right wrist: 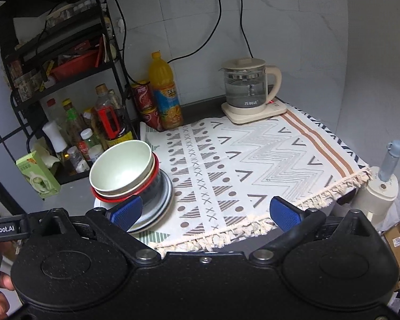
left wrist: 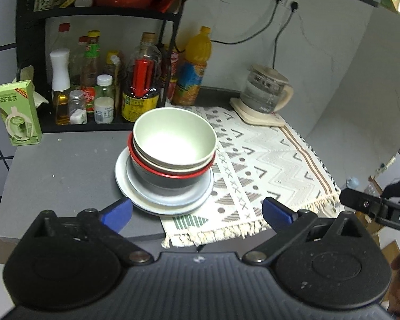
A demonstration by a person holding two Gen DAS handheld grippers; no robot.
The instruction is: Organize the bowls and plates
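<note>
Left gripper (left wrist: 197, 214) released, bowl stack (left wrist: 174, 144) just ahead; right gripper (right wrist: 206, 212) released too, stack at its left finger. Nested bowls on plates (left wrist: 162, 200): looks sorted.

You have three nested bowls (left wrist: 173, 144) on two stacked plates (left wrist: 162, 197) beside the patterned cloth (left wrist: 266, 160). Behind it stand one glass kettle (left wrist: 264, 93), one orange juice bottle (left wrist: 193, 66) and two red cans (right wrist: 146, 104).

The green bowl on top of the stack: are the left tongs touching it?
Apart. In the left wrist view the left tongs stand wide open, short of the green bowl, with the plate rim between.
</note>
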